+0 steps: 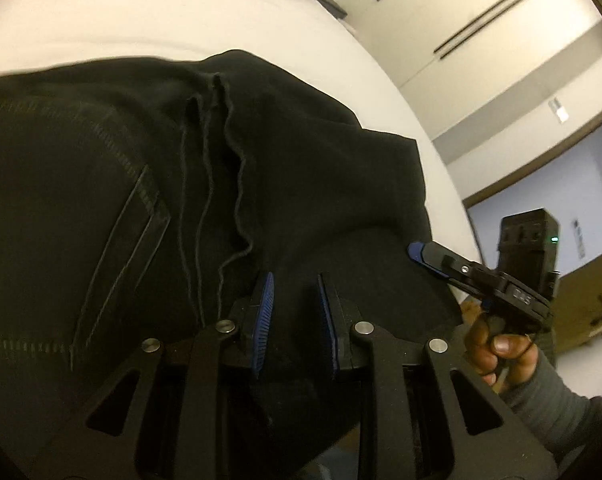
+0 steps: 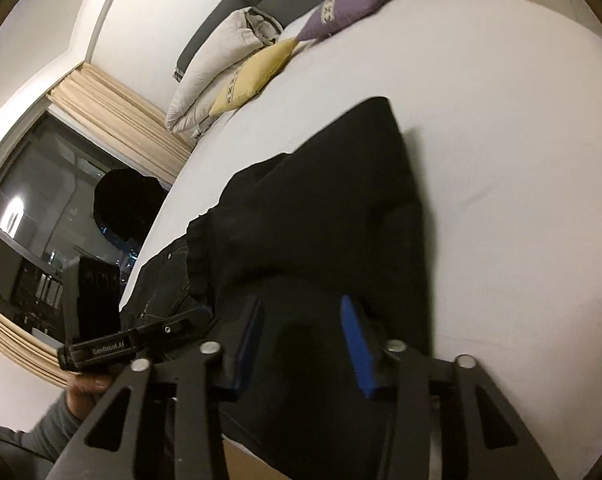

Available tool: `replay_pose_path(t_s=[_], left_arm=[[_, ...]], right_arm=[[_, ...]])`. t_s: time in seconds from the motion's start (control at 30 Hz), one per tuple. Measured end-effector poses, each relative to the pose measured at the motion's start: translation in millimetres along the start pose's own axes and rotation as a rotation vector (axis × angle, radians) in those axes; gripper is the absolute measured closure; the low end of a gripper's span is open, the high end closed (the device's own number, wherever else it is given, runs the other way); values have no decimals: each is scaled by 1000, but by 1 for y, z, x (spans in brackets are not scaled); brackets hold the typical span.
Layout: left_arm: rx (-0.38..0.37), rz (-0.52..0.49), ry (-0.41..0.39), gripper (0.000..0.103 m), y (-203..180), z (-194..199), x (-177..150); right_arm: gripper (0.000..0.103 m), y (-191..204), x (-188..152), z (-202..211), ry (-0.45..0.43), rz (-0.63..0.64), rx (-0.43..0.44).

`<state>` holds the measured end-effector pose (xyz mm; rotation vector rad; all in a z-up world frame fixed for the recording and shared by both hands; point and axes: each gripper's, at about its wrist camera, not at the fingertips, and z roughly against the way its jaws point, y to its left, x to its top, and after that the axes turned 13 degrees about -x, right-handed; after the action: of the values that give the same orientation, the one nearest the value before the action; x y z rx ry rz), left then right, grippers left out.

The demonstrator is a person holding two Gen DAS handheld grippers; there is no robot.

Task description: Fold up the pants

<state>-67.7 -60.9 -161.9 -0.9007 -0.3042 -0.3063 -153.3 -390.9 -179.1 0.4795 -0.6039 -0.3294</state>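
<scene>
Black pants (image 1: 181, 184) lie on the white bed (image 1: 141, 12), with a back pocket and a seam facing up. The left gripper (image 1: 296, 312) is at their near edge. Its blue pads stand a little apart, the cloth fills the gap from pad to pad, and creases run toward it. From the right wrist view the pants (image 2: 333, 200) stretch away as a folded dark slab. My right gripper (image 2: 303, 342) hovers over the near end with its pads wide apart and cloth below them. Each gripper shows side-on in the other view: the right gripper (image 1: 419, 251) and the left gripper (image 2: 199, 314).
Beige, yellow (image 2: 249, 80) and purple (image 2: 353, 4) pillows lie at the head of the bed. A dark window (image 2: 41, 208) with curtains sits left of the bed. White sheet spreads to the right of the pants. A hand in a grey sleeve (image 1: 501, 356) holds the right gripper.
</scene>
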Motion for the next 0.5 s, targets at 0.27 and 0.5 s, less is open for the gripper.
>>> replay_pose_path(t_s=[0.27, 0.5], left_arm=[[107, -166, -37, 82, -25, 2, -31], [124, -229, -28, 82, -38, -7, -42]], right_arm=[[73, 9, 27, 15, 18, -46, 68], [51, 47, 75, -83, 198, -47, 252]])
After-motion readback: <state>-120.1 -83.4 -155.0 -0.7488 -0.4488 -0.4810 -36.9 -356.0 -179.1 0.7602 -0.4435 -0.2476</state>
